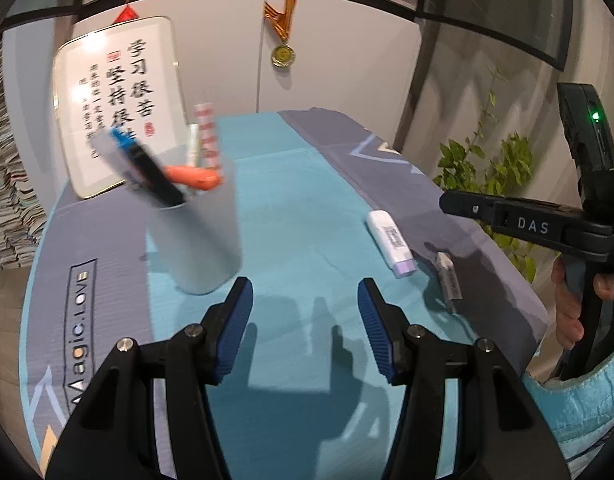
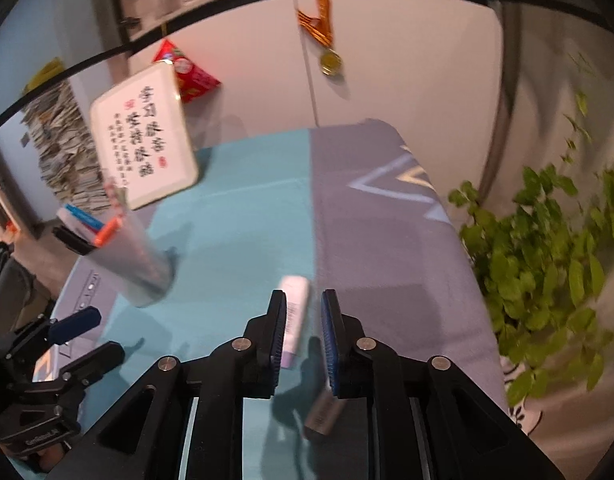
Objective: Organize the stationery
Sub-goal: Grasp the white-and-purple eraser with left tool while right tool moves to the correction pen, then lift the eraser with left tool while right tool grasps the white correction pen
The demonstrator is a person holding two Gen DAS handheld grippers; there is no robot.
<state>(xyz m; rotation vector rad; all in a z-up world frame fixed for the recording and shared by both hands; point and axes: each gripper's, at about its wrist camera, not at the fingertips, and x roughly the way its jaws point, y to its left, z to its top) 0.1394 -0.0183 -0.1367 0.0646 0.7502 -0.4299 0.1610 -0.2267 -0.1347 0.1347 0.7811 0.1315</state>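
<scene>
Blue-padded and spread wide, the left gripper (image 1: 305, 320) hangs above the teal cloth (image 1: 291, 216) with nothing between its fingers. A frosted cup (image 1: 195, 236) of pens stands ahead to the left. A white correction tape (image 1: 391, 243) lies to the right, a small grey piece (image 1: 449, 280) just beside it.

From the right wrist, the right gripper (image 2: 304, 332) is narrowed but not closed, gripping nothing; the white correction tape (image 2: 296, 312) lies on the cloth (image 2: 235, 208) beneath the gap. The cup (image 2: 135, 260) stands well left.
</scene>
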